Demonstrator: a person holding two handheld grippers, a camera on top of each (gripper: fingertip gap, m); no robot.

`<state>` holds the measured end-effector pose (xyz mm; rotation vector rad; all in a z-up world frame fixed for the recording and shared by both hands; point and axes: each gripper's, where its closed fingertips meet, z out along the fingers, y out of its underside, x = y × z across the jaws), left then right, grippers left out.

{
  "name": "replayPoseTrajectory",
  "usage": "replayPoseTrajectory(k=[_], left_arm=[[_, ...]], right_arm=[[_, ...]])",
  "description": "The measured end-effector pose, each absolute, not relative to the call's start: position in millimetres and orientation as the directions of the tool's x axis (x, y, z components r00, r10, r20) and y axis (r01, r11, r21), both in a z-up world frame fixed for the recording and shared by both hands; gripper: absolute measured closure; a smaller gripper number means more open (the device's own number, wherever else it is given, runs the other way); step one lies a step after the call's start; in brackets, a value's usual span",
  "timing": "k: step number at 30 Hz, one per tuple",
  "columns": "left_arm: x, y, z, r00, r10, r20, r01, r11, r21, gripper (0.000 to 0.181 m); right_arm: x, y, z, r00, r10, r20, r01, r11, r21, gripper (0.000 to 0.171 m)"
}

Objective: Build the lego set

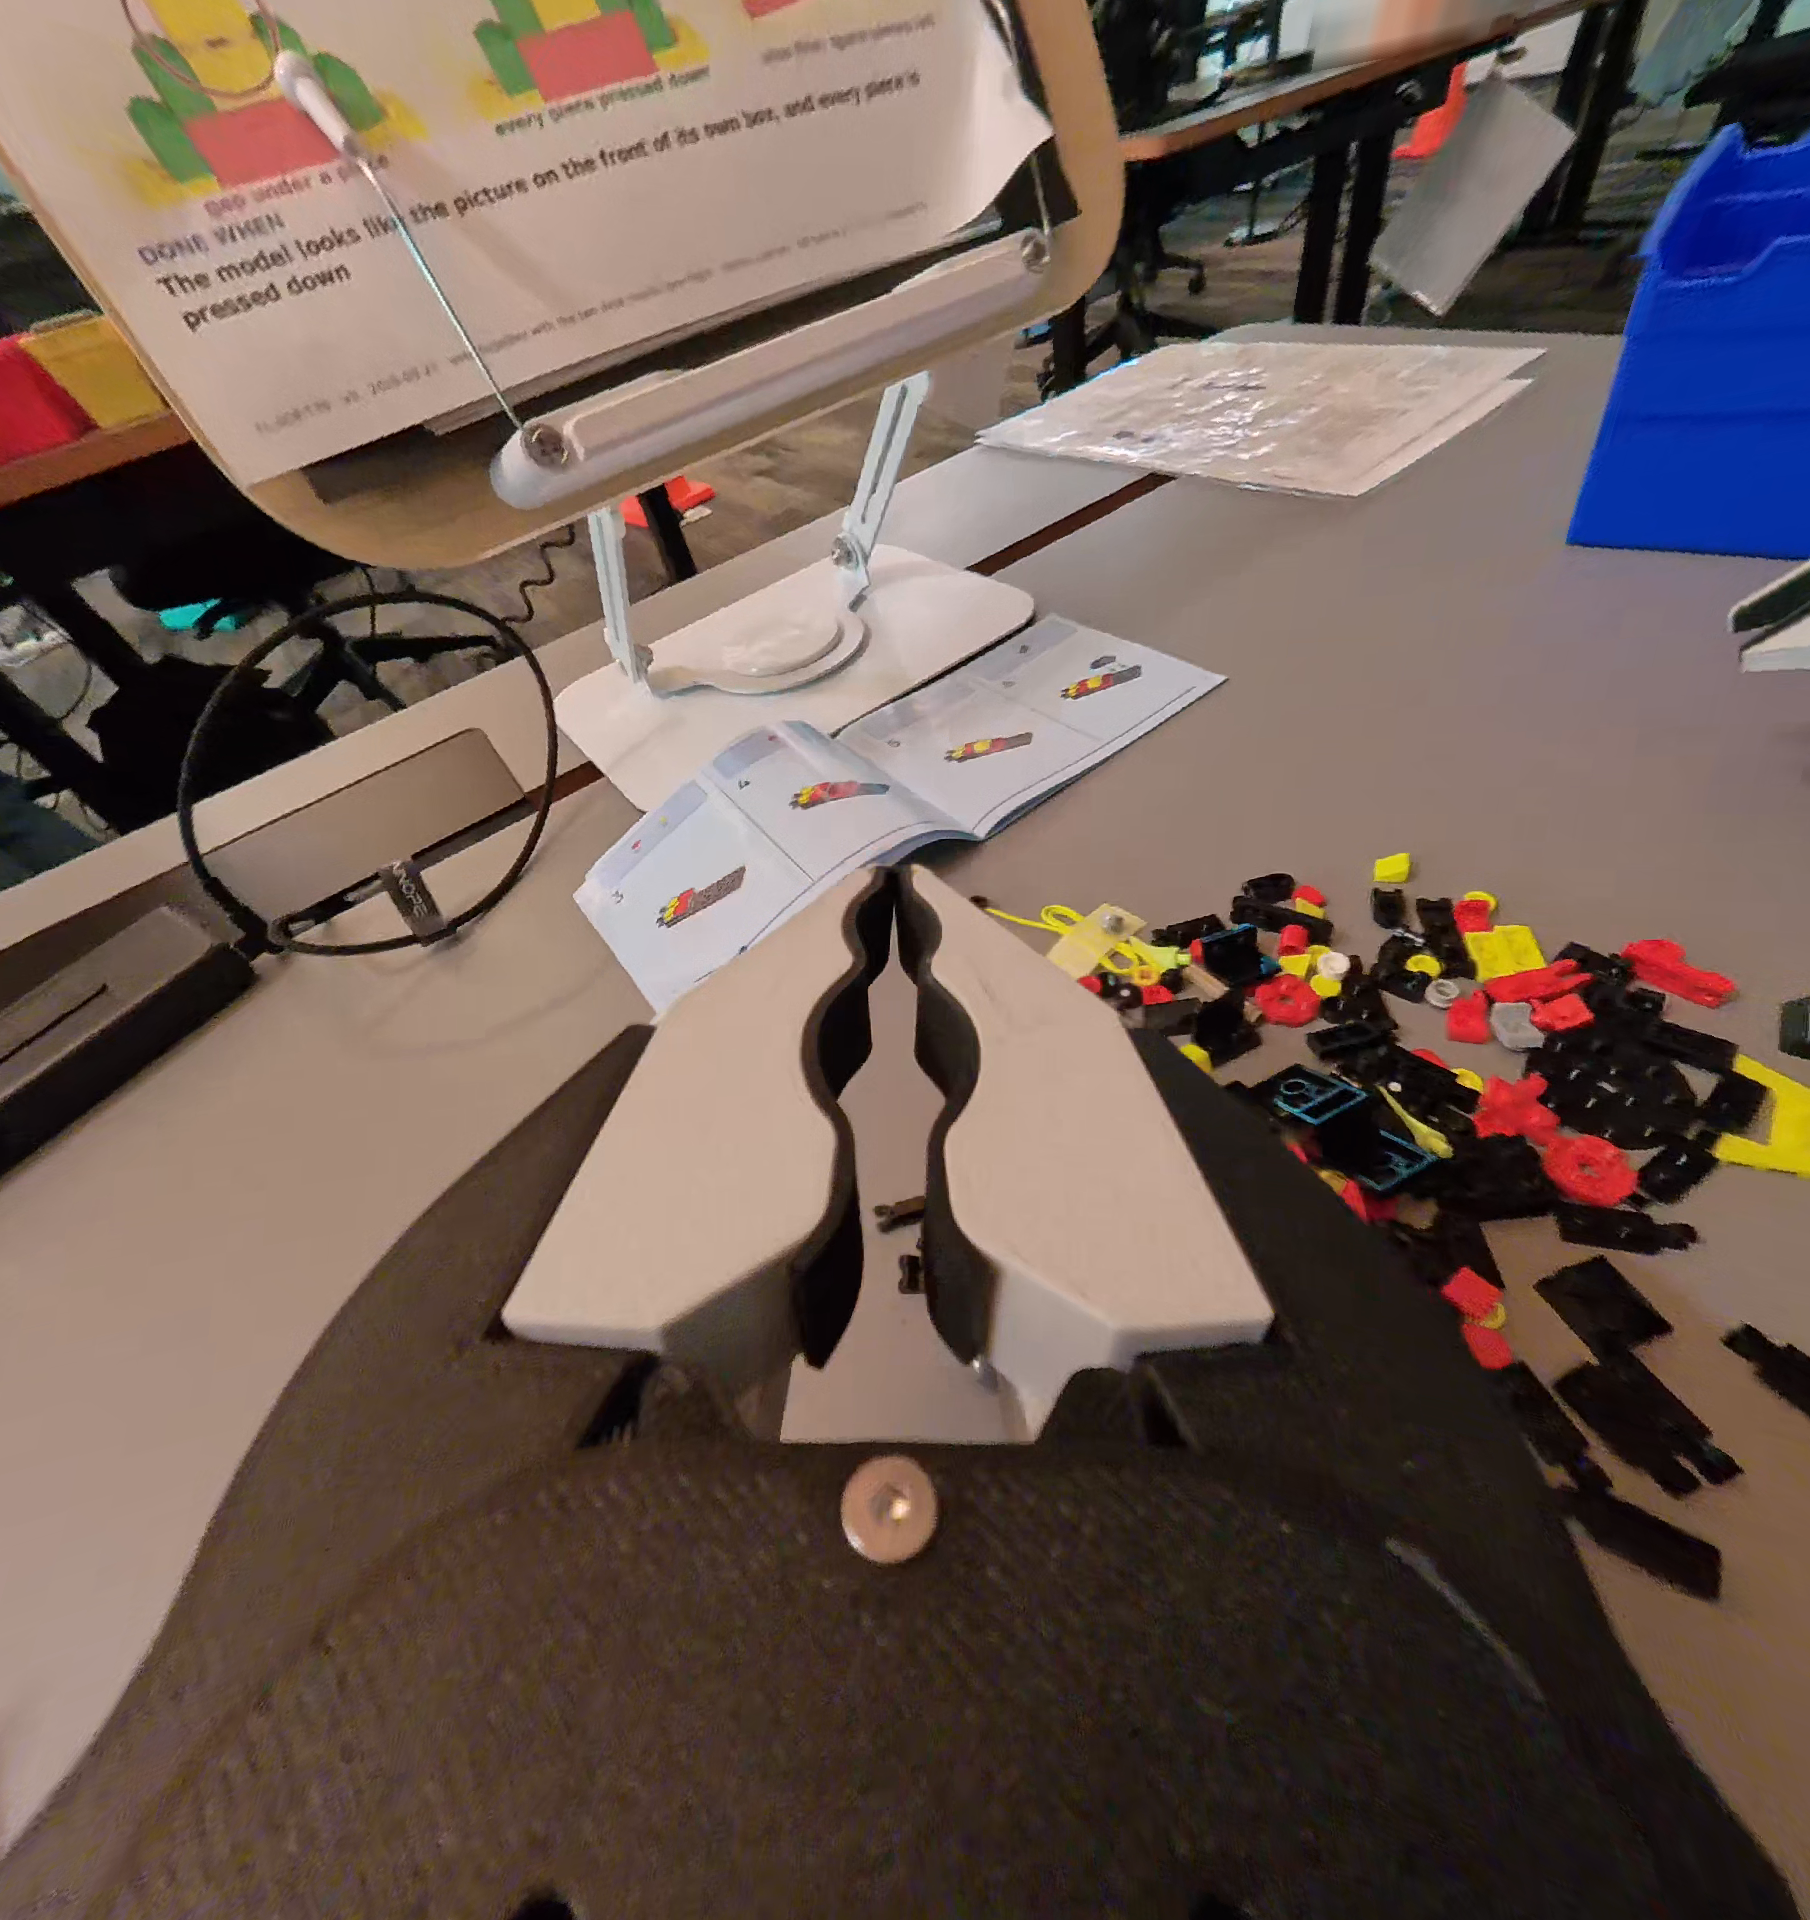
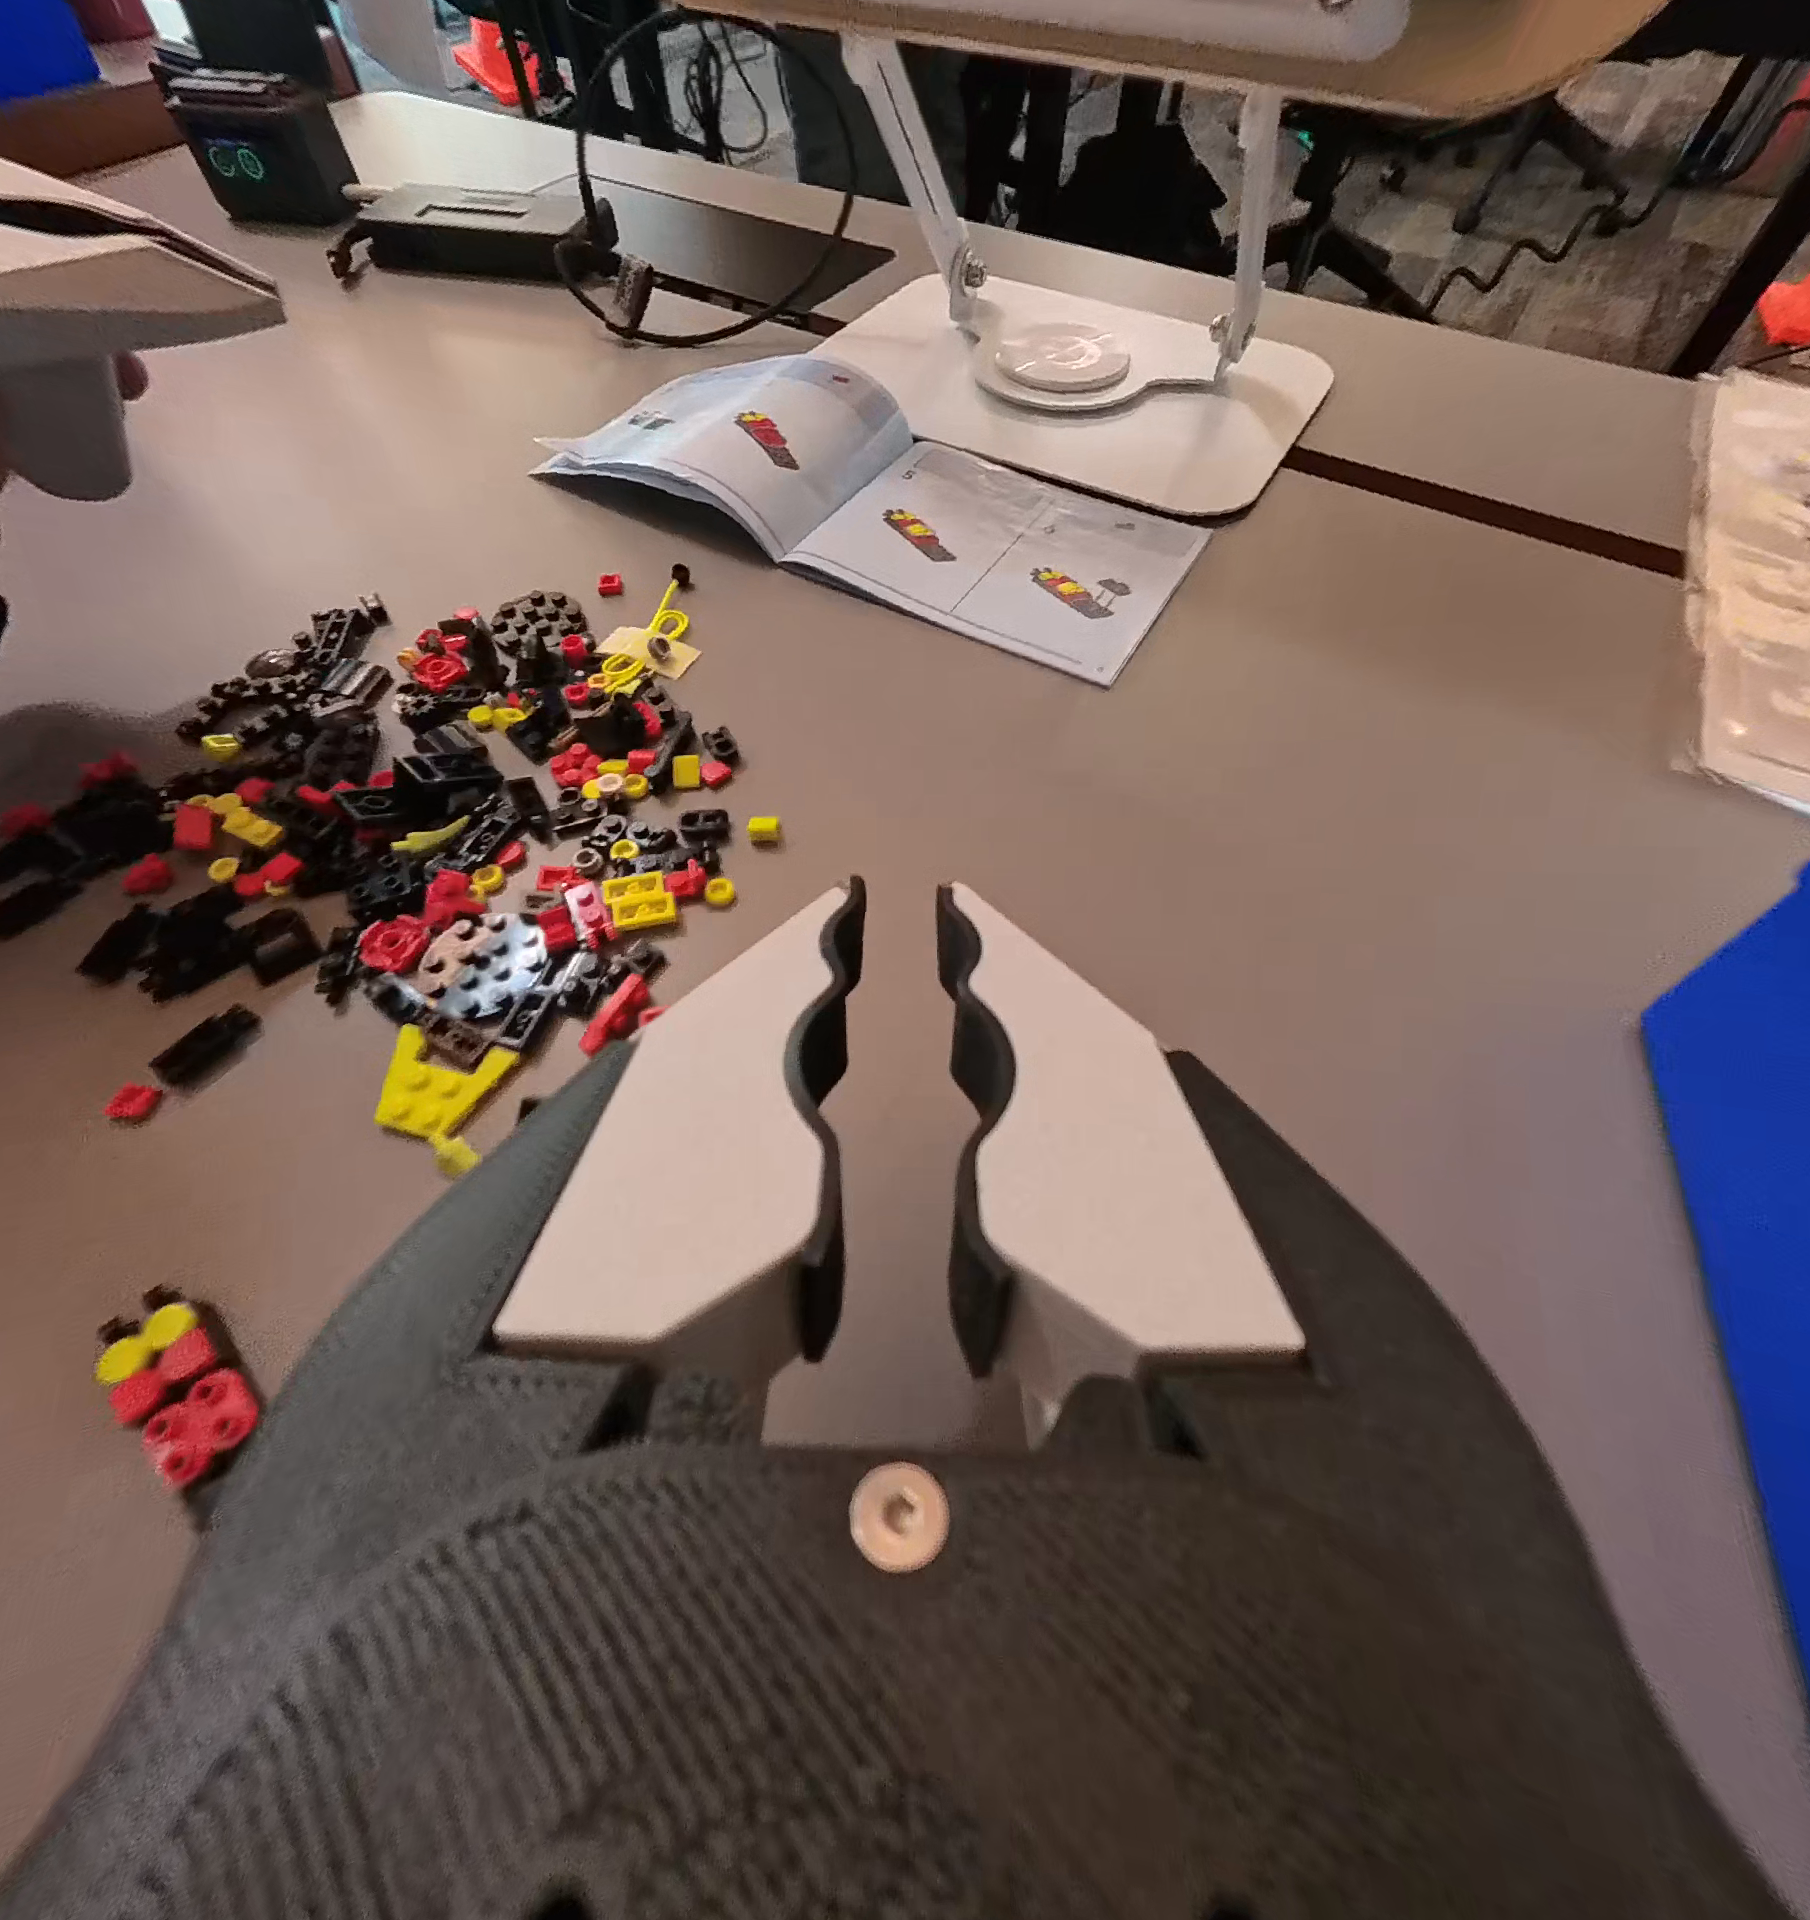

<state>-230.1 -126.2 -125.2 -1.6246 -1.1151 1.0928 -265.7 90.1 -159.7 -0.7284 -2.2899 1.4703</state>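
Note:
A pile of loose black, red and yellow lego pieces (image 1: 1483, 1049) lies on the grey table (image 1: 257, 1195), to the right of my left gripper (image 1: 896, 883). Its fingertips meet and hold nothing. Two small black bits (image 1: 901, 1216) show in the gap lower down; I cannot tell whether they are gripped. My right gripper (image 2: 899, 899) is slightly open and empty, above bare table to the right of the pile (image 2: 413, 821). A small red and yellow assembly (image 2: 179, 1387) sits apart near the front left. An open instruction booklet (image 2: 880, 509) lies behind the pile.
A white stand (image 1: 807, 644) holding an instruction sheet (image 1: 527, 177) rises behind the booklet. A blue bin (image 1: 1742, 353) stands at the right, with a plastic-covered sheet (image 1: 1265, 410) beside it. A black cable loop (image 1: 361, 769) and a black device (image 2: 257, 145) lie at the far left. One gripper's finger ends stand about 25 cm off the other's.

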Motion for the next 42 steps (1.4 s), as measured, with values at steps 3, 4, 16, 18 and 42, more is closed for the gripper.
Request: replayPoseTrajectory(k=[3,4,16,18,42], left_arm=[[-232.8,-122.5,-126.9,0.235,0.961,-0.148,0.211,-0.199,-0.957,0.181],[-233.5,-120.8,-127.8,0.243,0.960,-0.142,0.214,-0.195,-0.957,0.181],[-234.0,-112.6,-133.4,0.261,0.957,-0.129,0.243,-0.194,-0.950,0.181],[-231.9,-110.5,-132.3,0.265,0.956,-0.124,0.240,-0.190,-0.952,0.181],[-226.6,-93.2,-145.2,0.353,0.935,-0.028,0.305,-0.143,-0.942,0.181]], right_arm=[[-264.2,69.3,-155.9,-0.877,0.476,-0.057,0.219,0.291,-0.931,0.145],[-261.5,61.9,-151.8,-0.897,0.434,-0.087,0.217,0.260,-0.941,0.139],[-290.8,37.1,-165.3,-0.917,0.335,-0.219,0.324,0.302,-0.897,0.113],[-288.3,34.1,-170.2,-0.928,0.329,-0.177,0.293,0.346,-0.892,0.114],[-269.9,33.3,-199.8,-0.989,0.138,0.049,0.041,0.587,-0.809,0.145]])
